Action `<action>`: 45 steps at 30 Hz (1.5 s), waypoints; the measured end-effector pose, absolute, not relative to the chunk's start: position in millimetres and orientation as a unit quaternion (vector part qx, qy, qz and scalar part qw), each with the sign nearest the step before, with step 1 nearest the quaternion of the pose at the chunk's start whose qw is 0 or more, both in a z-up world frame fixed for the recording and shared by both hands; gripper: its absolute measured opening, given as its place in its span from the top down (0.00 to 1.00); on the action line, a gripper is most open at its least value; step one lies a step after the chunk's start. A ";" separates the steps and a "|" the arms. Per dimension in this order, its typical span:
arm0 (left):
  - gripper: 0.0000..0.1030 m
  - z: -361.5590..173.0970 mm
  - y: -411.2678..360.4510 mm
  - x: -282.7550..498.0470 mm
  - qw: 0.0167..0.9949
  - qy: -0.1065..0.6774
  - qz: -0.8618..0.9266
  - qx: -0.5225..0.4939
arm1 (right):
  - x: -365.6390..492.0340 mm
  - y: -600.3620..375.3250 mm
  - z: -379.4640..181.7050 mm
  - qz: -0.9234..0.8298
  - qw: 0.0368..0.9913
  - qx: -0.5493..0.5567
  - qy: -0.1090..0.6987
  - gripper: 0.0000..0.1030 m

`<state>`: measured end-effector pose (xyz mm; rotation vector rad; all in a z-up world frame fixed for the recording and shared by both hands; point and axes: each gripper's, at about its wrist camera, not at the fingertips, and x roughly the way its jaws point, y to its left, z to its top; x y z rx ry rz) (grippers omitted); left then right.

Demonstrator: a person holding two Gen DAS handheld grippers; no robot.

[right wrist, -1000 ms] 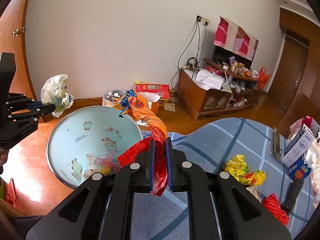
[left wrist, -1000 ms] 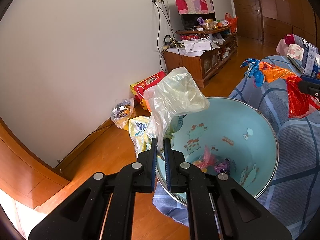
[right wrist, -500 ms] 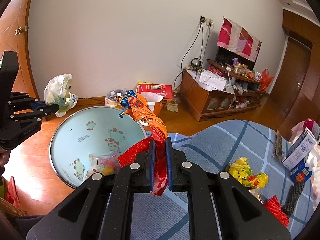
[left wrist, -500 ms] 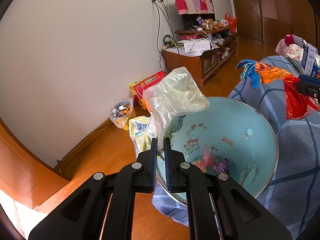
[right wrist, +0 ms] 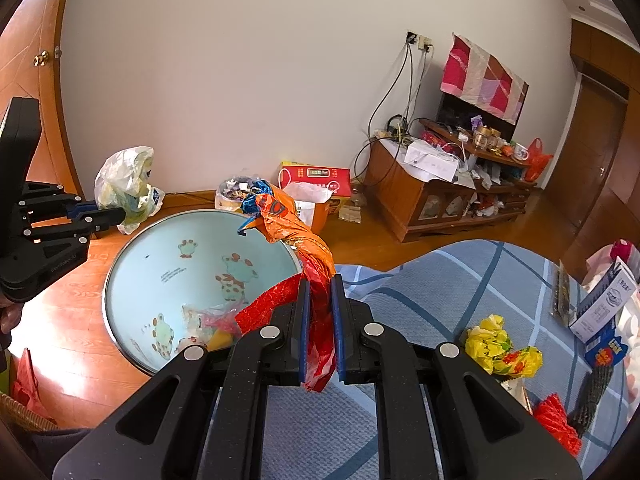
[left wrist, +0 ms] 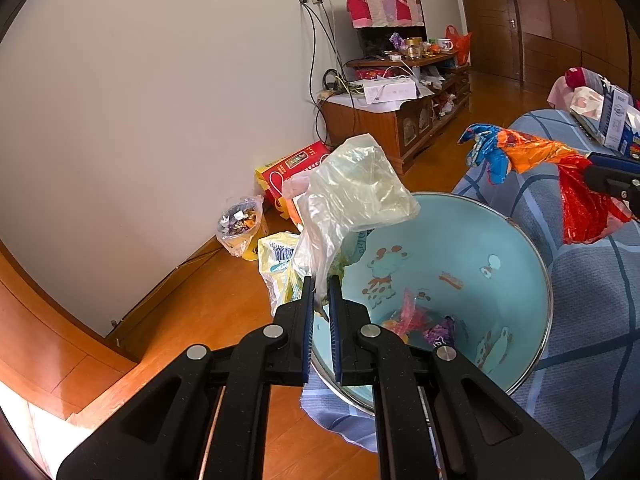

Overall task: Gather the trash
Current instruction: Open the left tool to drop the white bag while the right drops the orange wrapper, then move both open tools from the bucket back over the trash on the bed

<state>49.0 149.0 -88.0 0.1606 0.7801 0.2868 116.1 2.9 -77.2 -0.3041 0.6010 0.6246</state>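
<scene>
A blue basin (left wrist: 500,264) sits at the left edge of the bed (right wrist: 440,276), the left gripper (left wrist: 319,284) pinching a clear bag (left wrist: 356,192) at its near rim, the right gripper (right wrist: 319,280) clamping an orange-red wrapper (right wrist: 296,232) over its right rim.

Bright daylight, sharp focus – glare on the wooden floor (left wrist: 192,312), fisheye-bent edges

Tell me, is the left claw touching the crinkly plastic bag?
Touching. The left wrist view shows the left claw shut on the bottom of the plastic bag, which stands up above the blue basin.
</scene>
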 end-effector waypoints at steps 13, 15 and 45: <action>0.86 -88.6 142.9 48.5 0.912 0.383 0.125 0.080 | 113.3 12.1 -80.5 0.328 0.886 -0.146 0.292 0.86; 0.65 -89.1 140.9 47.7 0.912 0.382 0.123 0.083 | 111.7 14.3 -81.9 0.331 0.885 -0.147 0.291 0.77; 0.49 -90.0 146.2 45.7 0.912 0.379 0.132 0.080 | 110.6 6.9 -82.9 0.327 0.888 -0.140 0.292 0.69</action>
